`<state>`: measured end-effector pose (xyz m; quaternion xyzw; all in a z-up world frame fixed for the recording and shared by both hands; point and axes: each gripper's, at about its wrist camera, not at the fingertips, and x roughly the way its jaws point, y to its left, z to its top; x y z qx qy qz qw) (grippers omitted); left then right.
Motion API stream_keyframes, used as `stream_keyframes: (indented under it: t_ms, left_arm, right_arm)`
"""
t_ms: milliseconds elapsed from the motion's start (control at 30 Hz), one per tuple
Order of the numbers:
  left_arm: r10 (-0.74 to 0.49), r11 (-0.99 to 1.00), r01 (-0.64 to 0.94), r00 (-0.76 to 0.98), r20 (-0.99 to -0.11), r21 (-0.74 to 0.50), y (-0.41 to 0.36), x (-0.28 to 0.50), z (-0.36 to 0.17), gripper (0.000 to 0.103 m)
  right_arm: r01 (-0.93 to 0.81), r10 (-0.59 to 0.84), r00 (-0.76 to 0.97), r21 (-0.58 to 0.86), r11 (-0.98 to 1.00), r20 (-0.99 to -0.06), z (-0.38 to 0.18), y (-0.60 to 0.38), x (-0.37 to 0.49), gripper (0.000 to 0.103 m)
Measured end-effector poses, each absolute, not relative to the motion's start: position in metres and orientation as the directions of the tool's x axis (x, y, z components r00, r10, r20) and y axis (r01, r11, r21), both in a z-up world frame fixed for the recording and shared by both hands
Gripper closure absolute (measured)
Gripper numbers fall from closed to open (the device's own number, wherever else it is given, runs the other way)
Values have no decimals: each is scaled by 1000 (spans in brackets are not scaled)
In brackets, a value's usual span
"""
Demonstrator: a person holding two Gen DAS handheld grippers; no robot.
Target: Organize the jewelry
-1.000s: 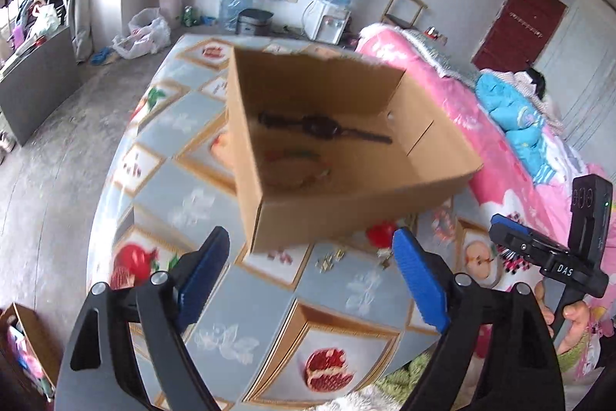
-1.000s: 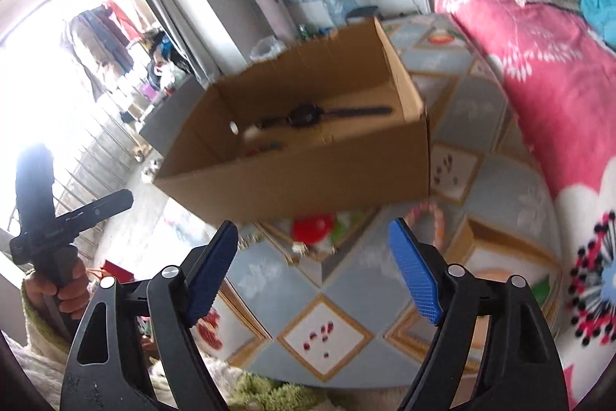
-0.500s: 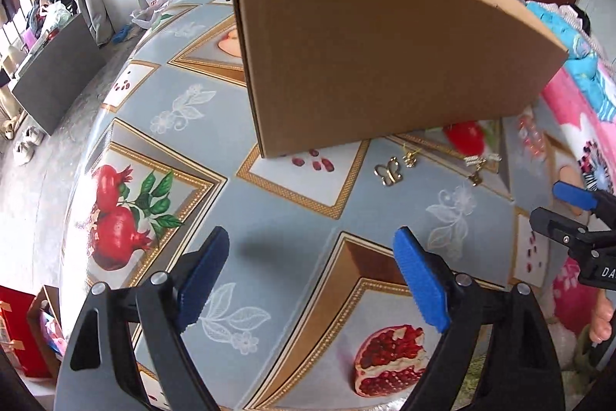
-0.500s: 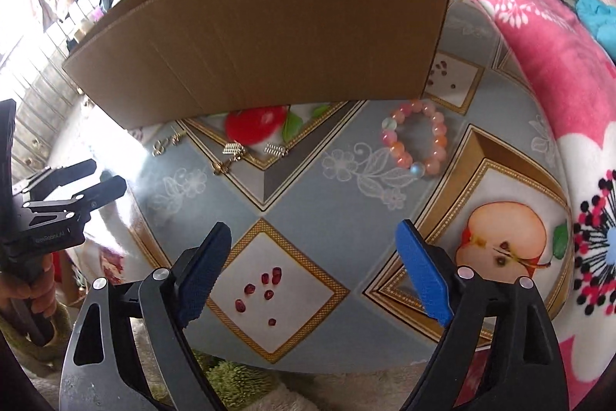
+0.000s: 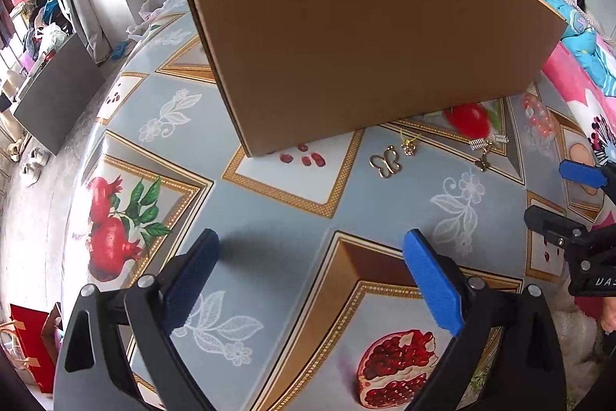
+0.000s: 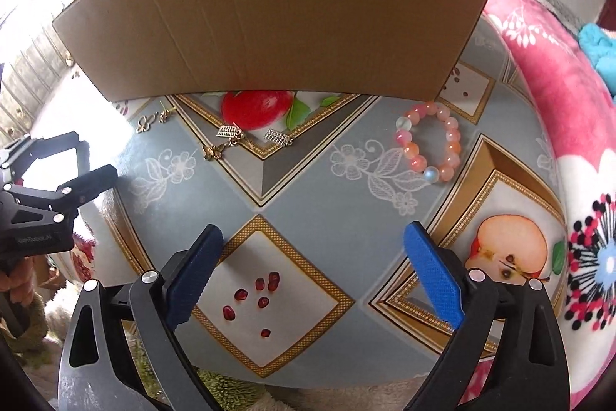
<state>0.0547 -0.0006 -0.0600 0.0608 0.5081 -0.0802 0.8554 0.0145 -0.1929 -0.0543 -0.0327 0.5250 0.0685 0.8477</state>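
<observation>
From the left wrist camera, the left gripper (image 5: pixel 312 280) hangs over the fruit-patterned tablecloth (image 5: pixel 277 218) with its blue pads spread wide; its jaws have just been opening, and nothing lies between them. Beyond it stands the cardboard box (image 5: pixel 365 37). A gold butterfly charm (image 5: pixel 385 162) lies near the box's front wall, with small gold earrings (image 5: pixel 486 148) further right and a pink bead bracelet (image 5: pixel 539 114) at the far right.

From the right wrist camera, the right gripper (image 6: pixel 313 274) is likewise spread wide, just opened further and empty. The bracelet (image 6: pixel 429 146) lies beyond its right pad, near the box (image 6: pixel 277 10). The earrings (image 6: pixel 231 135) and charm (image 6: pixel 145 123) lie further left.
</observation>
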Motion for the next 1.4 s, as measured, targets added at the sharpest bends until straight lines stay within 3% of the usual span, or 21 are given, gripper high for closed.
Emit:
stream_keyframes:
  t_ms: [1400]
  left_arm:
    - [-77,980,200,476,-876,23,-2,52,-62,6]
  right_arm:
    - [-159,77,425,10,987,-902,-62,-189,22,8]
